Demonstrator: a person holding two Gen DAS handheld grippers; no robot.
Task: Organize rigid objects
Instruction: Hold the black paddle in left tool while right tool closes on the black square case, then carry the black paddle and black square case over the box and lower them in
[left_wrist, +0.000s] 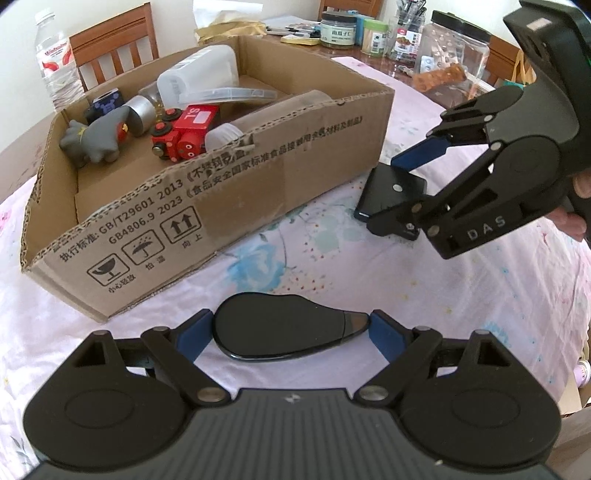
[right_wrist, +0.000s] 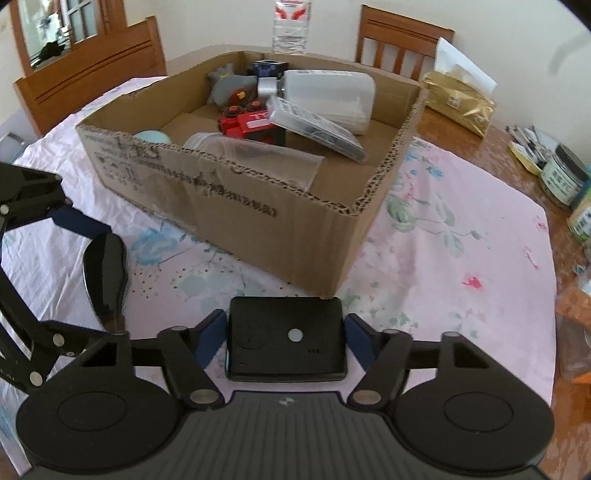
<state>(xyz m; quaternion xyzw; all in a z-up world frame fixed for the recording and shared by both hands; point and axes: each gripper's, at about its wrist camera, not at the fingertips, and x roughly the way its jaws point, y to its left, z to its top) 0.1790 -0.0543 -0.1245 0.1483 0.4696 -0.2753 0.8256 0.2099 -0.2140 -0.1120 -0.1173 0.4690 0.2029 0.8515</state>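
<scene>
The left gripper (left_wrist: 290, 332) clamps a glossy black paddle (left_wrist: 284, 332) end to end between its fingers. The right gripper (right_wrist: 286, 339) pinches a black case (right_wrist: 286, 339). The box (right_wrist: 288, 229) lies ahead. The paddle's slick tapered tip could slip free.

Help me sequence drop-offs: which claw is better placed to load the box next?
Right, probably: the right claw grips the black square device beside the cardboard box corner.
</scene>
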